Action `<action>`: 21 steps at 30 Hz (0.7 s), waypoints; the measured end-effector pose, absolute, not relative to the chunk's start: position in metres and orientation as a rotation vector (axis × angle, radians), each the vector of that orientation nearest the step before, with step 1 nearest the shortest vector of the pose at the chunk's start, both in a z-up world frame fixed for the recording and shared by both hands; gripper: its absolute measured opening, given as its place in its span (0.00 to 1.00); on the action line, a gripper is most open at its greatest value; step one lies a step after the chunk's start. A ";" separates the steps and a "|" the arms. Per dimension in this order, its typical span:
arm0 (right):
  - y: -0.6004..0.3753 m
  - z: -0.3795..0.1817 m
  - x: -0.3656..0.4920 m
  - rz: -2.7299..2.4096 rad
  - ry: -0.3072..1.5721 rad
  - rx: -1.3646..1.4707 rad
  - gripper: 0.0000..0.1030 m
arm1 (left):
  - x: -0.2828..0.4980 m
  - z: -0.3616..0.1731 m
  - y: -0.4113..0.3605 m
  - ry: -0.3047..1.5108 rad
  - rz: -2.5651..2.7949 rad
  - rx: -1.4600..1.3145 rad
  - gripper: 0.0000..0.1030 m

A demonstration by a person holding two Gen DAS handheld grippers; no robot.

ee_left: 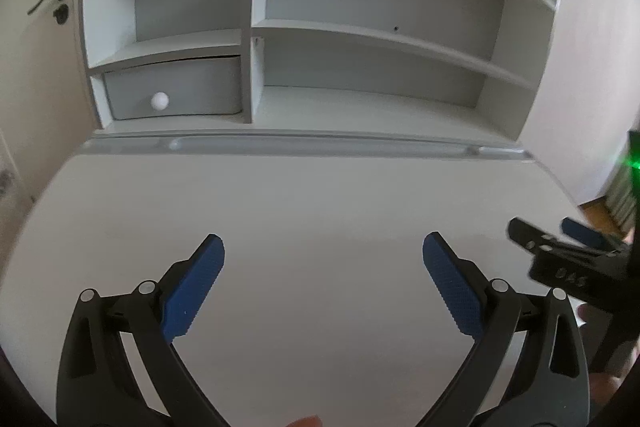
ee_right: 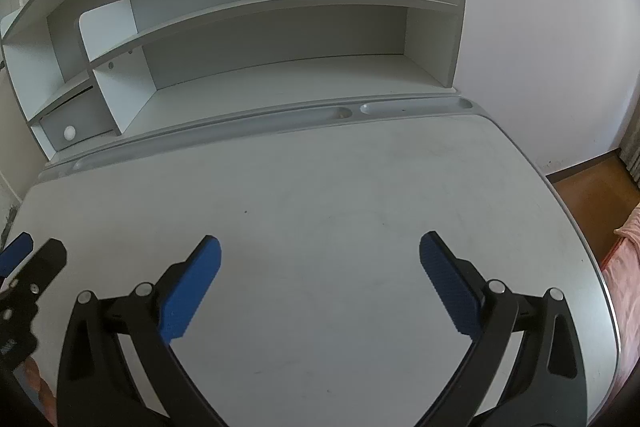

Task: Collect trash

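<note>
No trash shows in either view. My left gripper [ee_left: 323,247] is open and empty above the white desk top [ee_left: 320,195]. My right gripper [ee_right: 320,247] is open and empty above the same desk top [ee_right: 340,187]. The right gripper shows at the right edge of the left wrist view [ee_left: 560,251]. The left gripper shows at the left edge of the right wrist view [ee_right: 28,259]. Both have blue pads.
A white shelf unit [ee_left: 360,35] with a star cut-out stands at the back of the desk. Its drawer [ee_left: 176,91] with a white knob is at the lower left. A grooved pen tray [ee_right: 320,115] runs along the desk's back edge. Wooden floor [ee_right: 588,195] lies to the right.
</note>
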State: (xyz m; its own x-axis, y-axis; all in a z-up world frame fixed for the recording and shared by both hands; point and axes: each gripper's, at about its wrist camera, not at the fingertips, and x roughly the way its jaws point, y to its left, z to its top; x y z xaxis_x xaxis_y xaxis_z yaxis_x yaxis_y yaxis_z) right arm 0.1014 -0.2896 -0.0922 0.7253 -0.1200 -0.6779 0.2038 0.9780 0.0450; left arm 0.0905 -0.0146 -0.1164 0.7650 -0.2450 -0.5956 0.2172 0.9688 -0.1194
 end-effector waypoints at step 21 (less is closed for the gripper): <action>-0.289 -0.092 0.101 -0.171 0.732 0.127 0.93 | 0.096 -0.119 -0.033 0.787 -0.145 0.092 0.94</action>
State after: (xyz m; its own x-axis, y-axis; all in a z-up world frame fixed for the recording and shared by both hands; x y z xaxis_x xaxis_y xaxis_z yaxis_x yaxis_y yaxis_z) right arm 0.1009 -0.2891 -0.0916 0.7309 -0.1111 -0.6733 0.1993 0.9784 0.0550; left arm 0.0956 -0.0331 -0.1192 0.6968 -0.0956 -0.7109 0.1641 0.9860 0.0283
